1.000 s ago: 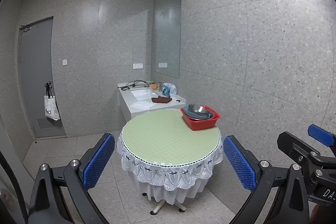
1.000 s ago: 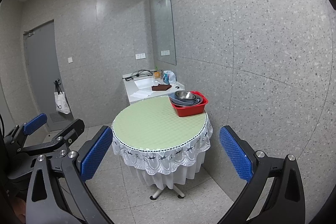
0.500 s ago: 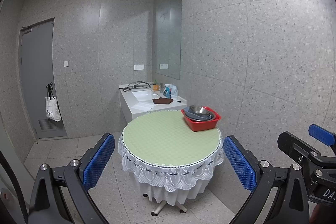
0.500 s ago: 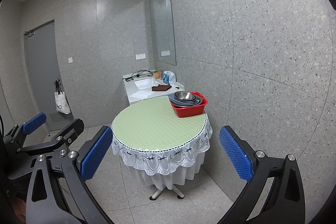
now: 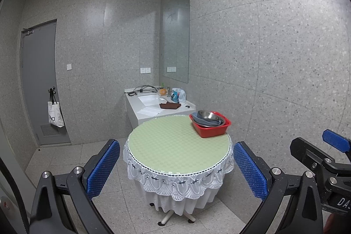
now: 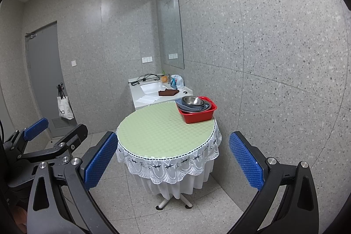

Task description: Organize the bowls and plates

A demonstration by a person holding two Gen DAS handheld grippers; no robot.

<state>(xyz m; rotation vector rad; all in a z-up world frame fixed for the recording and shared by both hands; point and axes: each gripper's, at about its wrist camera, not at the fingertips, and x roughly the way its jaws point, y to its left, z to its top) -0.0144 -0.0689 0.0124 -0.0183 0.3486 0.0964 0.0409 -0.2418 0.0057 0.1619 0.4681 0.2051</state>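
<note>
A red tub (image 5: 212, 130) (image 6: 198, 116) sits at the far right edge of a round table (image 5: 171, 146) (image 6: 158, 131) with a green top and white lace skirt. Stacked inside the tub are grey plates and a steel bowl (image 5: 208, 115) (image 6: 192, 100). My left gripper (image 5: 176, 168) is open, well short of the table, nothing between its blue pads. My right gripper (image 6: 173, 159) is open too and holds nothing. In the left wrist view the right gripper shows at the right edge; in the right wrist view the left gripper shows at the left edge.
A white sink counter (image 5: 153, 105) with cables, a brown cloth and bottles stands behind the table against the wall. A mirror (image 5: 176, 36) hangs above it. A grey door (image 5: 38, 84) with a white tote bag (image 5: 56, 116) is at the left. Tiled floor surrounds the table.
Both views have shifted only slightly; the table sits a touch lower in the left wrist view. Both grippers stay open.
</note>
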